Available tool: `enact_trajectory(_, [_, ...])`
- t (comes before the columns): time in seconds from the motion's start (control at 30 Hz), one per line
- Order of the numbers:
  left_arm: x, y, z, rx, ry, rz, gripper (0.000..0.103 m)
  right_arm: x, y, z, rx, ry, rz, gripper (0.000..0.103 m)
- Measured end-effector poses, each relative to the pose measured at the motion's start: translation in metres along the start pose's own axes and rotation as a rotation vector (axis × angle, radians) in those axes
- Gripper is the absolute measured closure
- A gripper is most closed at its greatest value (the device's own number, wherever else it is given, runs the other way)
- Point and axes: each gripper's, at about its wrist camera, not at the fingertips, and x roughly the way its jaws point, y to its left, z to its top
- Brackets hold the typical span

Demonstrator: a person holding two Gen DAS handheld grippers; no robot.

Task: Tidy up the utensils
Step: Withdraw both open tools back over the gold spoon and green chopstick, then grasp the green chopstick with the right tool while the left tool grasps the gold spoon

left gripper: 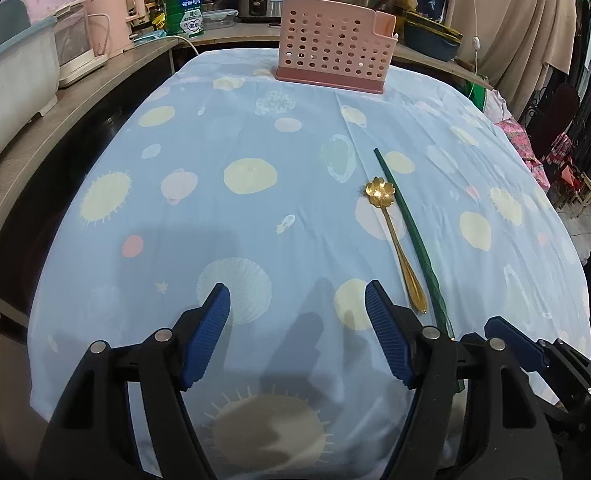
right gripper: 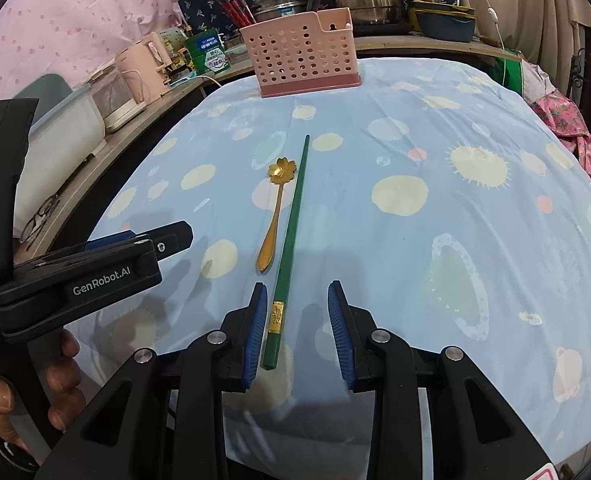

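Right gripper [right gripper: 295, 328] spread wide astride the green chopstick's [right gripper: 291, 224] butt end, nothing gripped; left gripper [left gripper: 297, 336] wide, empty.

Chopstick and gold flower spoon [right gripper: 273, 216] lie side by side mid-table toward the near edge; pink holder [right gripper: 301, 56] at the far edge. Chopstick looks light, stiff, slick: likely best pinched at the gold band. Only the right view shows that band; the left view shows its own gripper beside the utensils.
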Motion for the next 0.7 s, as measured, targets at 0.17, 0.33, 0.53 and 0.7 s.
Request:
enact_trajectory(0.17, [0.001,-0.002,-0.006,0.007,0.011,0.003,0.037,0.001,0.002,-0.004,-0.002,0.008,-0.001,0.072])
enact_trajectory(0.33, [0.003,-0.002,-0.010,0.007,0.021,0.004,0.037,0.003,0.006,-0.008,-0.006,0.018,0.002,0.072])
enact_trajectory(0.53, [0.006,-0.001,-0.012,0.003,0.031,0.004,0.037,0.006,0.009,-0.011,-0.011,0.029,0.006,0.072])
enact_trajectory(0.7, [0.008,0.000,-0.014,0.000,0.037,0.004,0.037,0.007,0.011,-0.014,-0.022,0.030,0.004,0.071])
